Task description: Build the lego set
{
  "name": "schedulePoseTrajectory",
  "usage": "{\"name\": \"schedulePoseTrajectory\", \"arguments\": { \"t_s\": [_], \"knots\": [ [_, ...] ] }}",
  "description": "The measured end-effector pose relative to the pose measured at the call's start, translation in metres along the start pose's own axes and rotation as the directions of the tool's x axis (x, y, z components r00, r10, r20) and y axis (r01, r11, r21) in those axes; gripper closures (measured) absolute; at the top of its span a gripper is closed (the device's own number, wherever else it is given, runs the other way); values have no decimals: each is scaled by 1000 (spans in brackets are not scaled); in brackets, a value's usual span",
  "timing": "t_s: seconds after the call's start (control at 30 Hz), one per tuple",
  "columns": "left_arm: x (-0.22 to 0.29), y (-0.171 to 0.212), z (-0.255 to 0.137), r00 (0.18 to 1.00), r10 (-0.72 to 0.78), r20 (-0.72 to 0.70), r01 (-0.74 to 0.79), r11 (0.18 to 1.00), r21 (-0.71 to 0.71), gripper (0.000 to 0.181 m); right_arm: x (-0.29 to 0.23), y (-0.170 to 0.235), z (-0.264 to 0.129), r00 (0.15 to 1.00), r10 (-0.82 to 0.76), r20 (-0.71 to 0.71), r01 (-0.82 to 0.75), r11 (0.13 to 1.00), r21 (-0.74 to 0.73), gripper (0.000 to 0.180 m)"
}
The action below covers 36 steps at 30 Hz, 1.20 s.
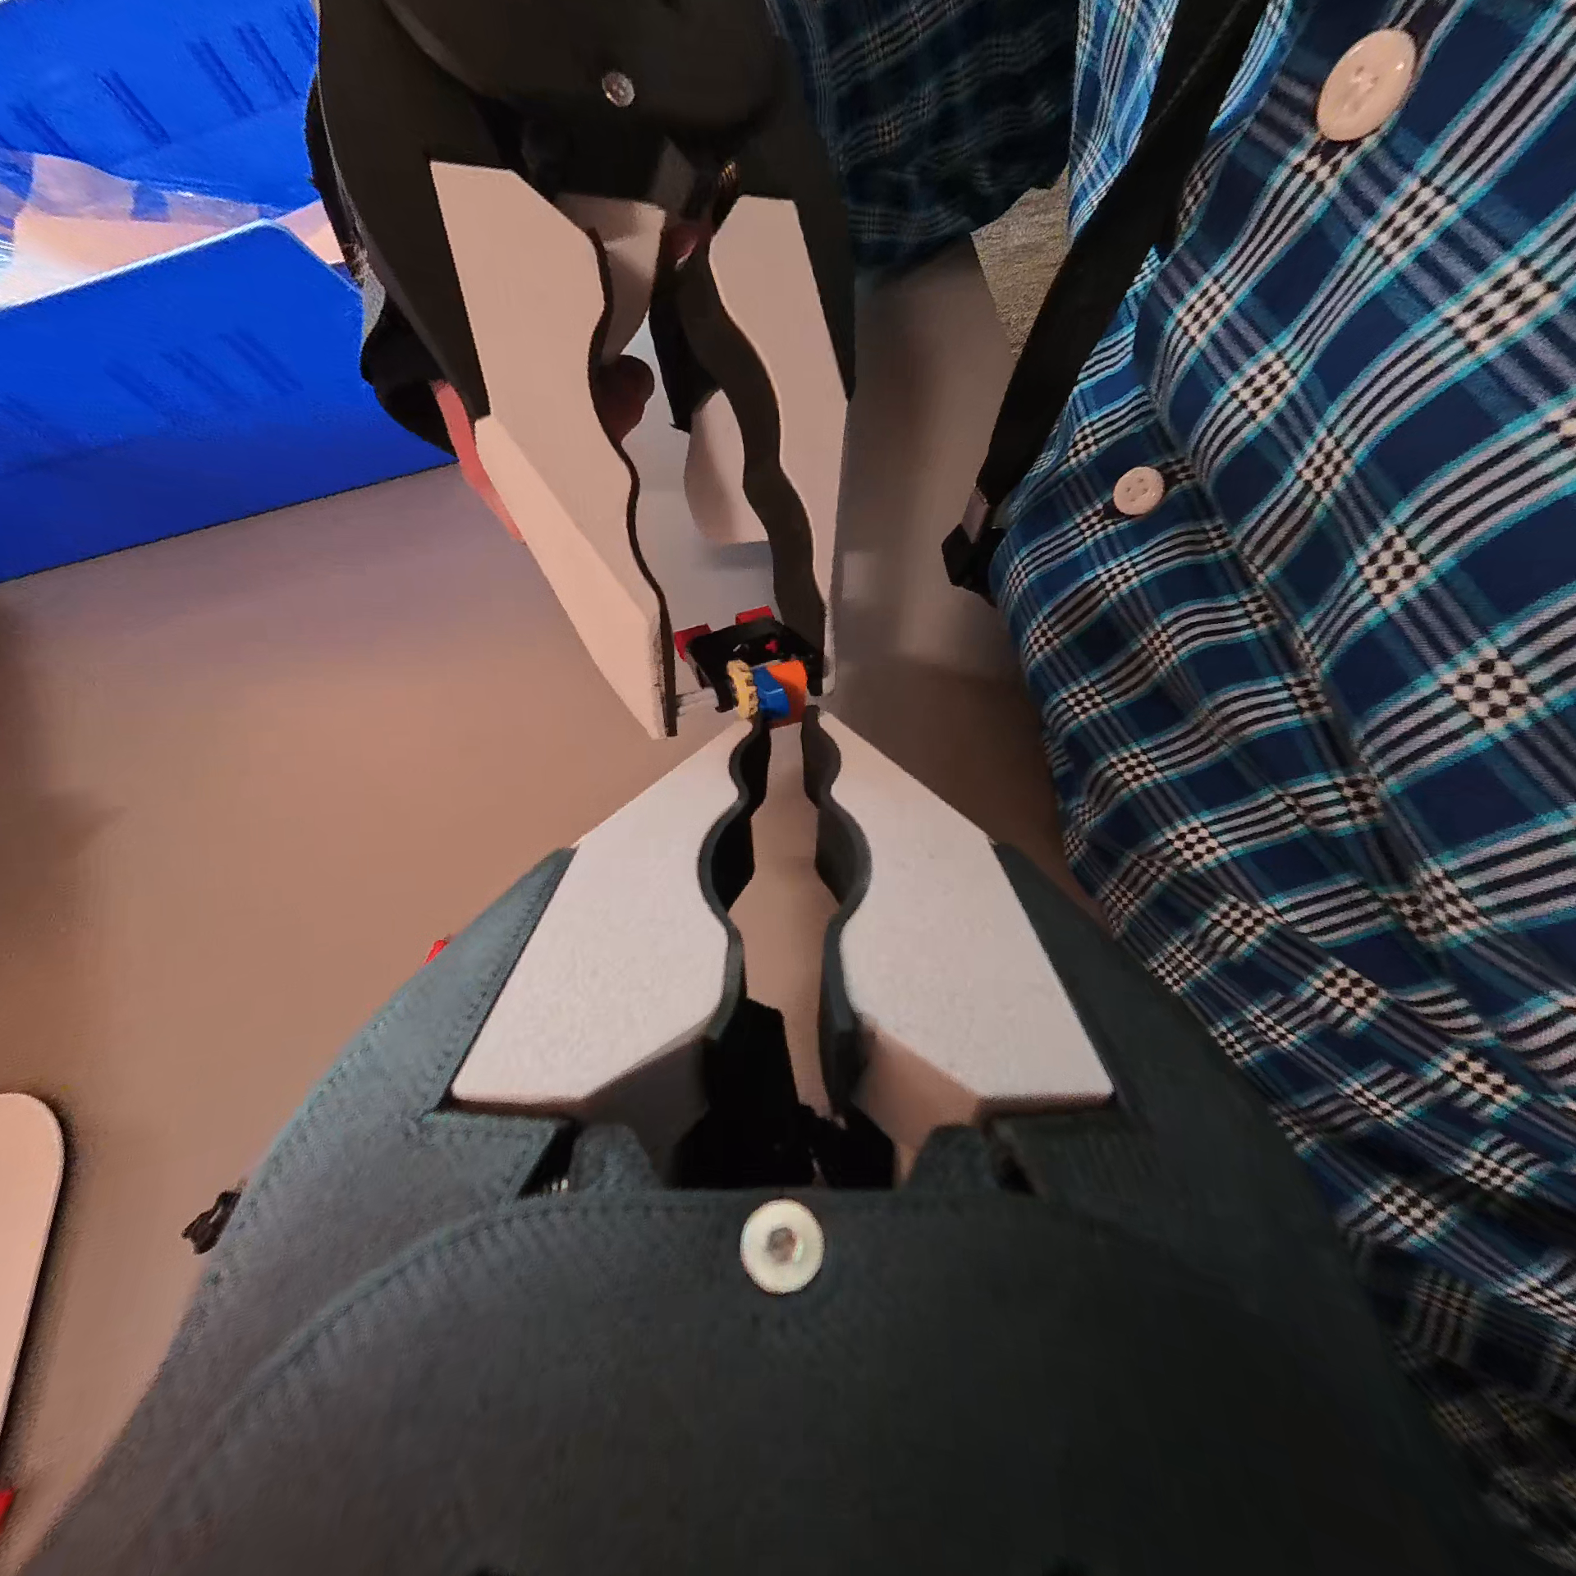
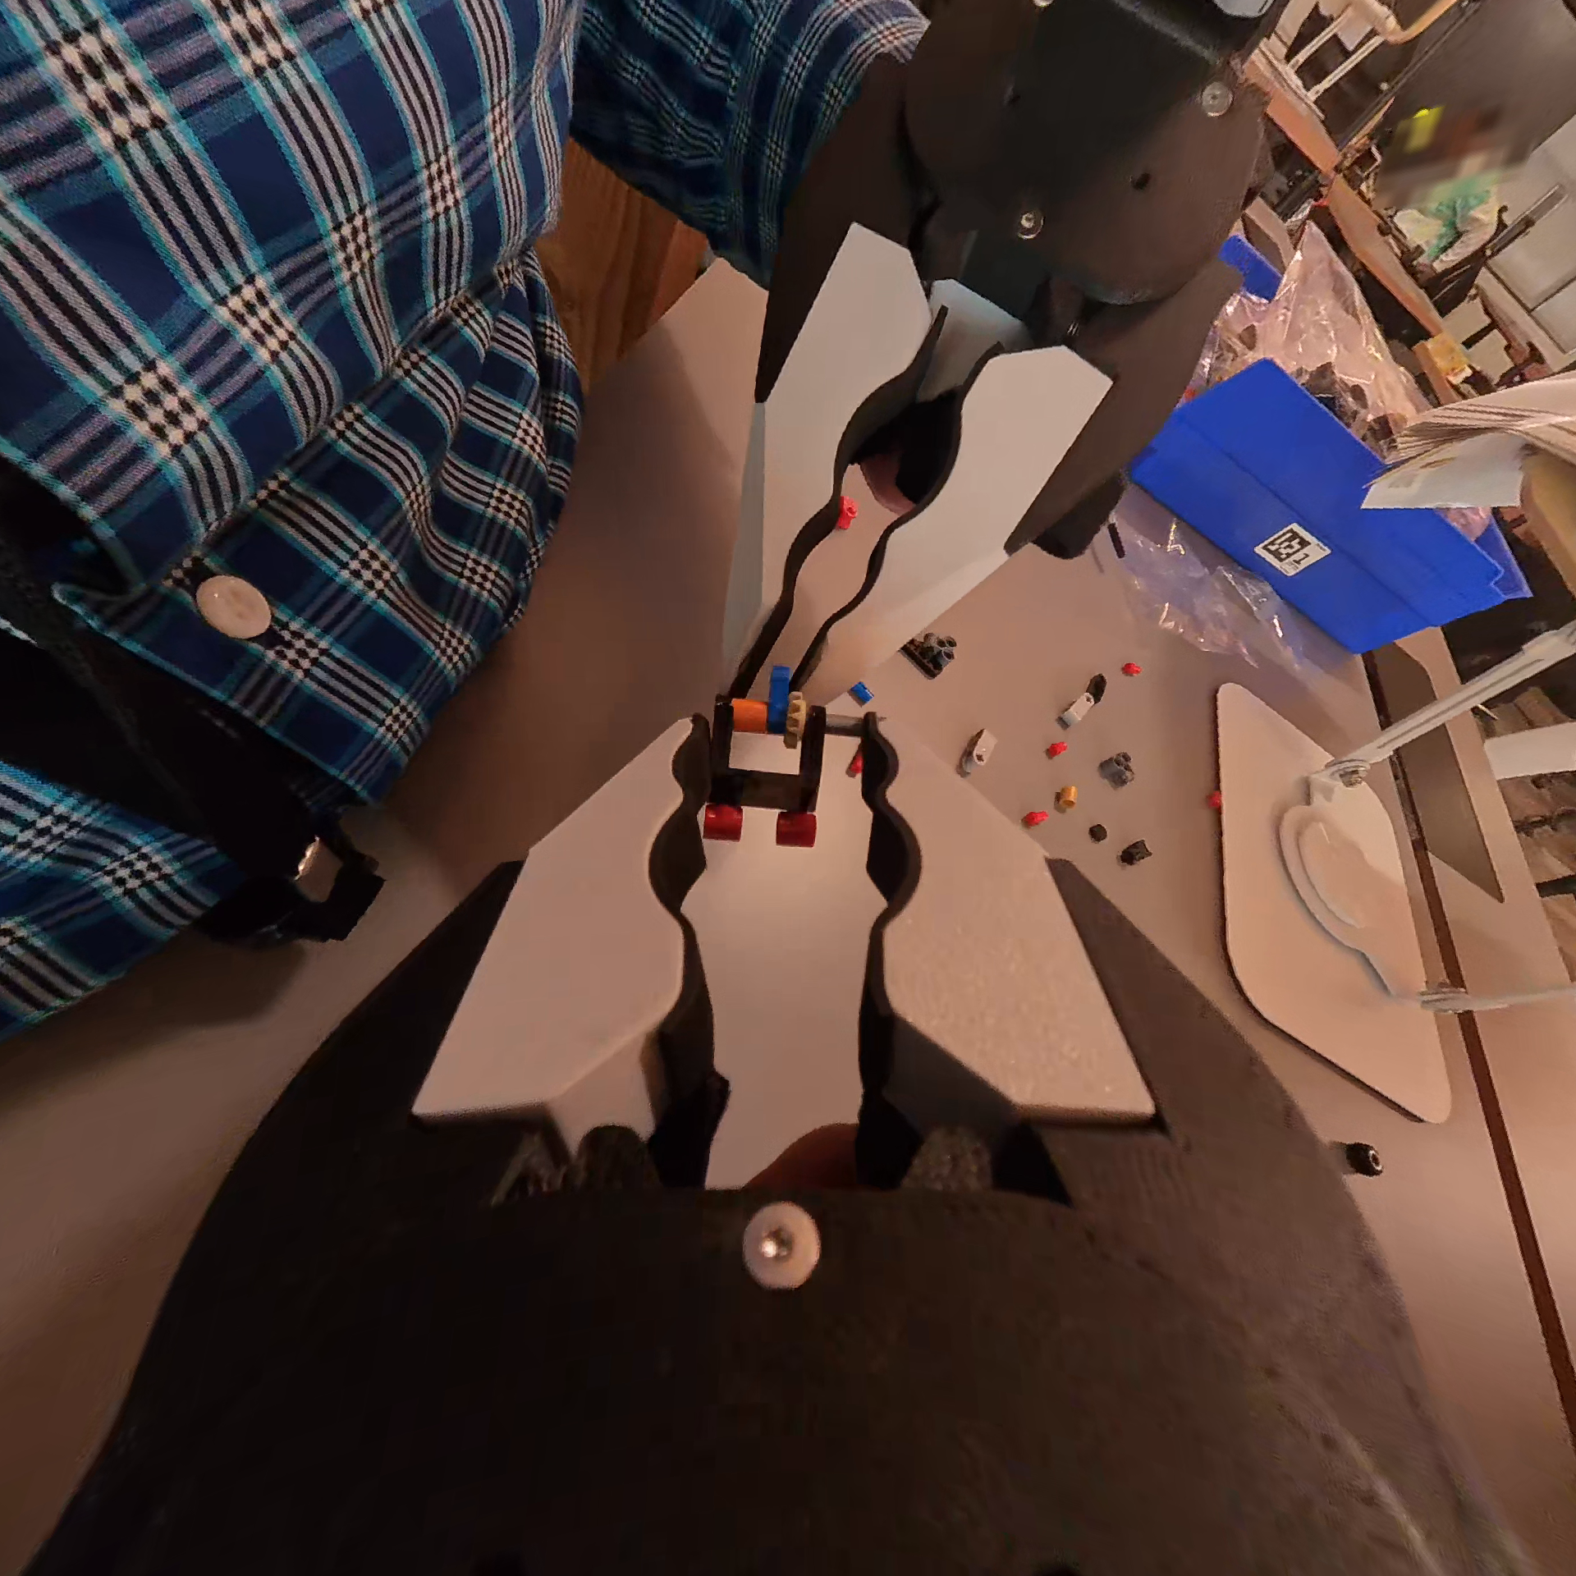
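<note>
The black lego frame is gripped by the right gripper; its blue piece is pinched by the left gripper. Loose pieces lie rightward on the bench.

The shirt is blue plaid with teal, white and black checks, and white buttons. The frame is black with red pegs, an orange sleeve, a blue piece and a tan gear. The bin is blue. The tabletop is pale grey.
</note>
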State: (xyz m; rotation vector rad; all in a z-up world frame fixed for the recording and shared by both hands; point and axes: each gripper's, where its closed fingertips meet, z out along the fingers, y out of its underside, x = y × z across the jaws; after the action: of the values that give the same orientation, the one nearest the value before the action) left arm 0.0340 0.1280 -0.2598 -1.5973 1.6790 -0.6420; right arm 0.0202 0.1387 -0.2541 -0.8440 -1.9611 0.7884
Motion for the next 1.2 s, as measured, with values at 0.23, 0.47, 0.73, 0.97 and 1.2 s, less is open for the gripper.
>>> {"name": "schedulePoseTrajectory", "arguments": {
  "t_s": [0.23,0.47,0.73,0.97,1.2],
  "knots": [
    [4,1,0,1000,-27,-12,27,1000,12,175,-3,0,2,999,25,26,-25,1000,0,148],
    [6,2,0,999,-41,-33,42,999,21,176,-5,0,3,998,36,42,-36,999,-3,149],
    [11,2,3,992,-88,-88,93,994,56,177,-10,1,3,996,44,77,-42,999,-18,149],
    [12,2,4,990,-103,-101,111,991,73,177,-12,1,3,994,57,92,-56,998,-12,149],
    [13,4,6,988,-106,-109,115,991,72,177,-14,2,4,992,60,108,-57,998,-34,150]
  ]
}}
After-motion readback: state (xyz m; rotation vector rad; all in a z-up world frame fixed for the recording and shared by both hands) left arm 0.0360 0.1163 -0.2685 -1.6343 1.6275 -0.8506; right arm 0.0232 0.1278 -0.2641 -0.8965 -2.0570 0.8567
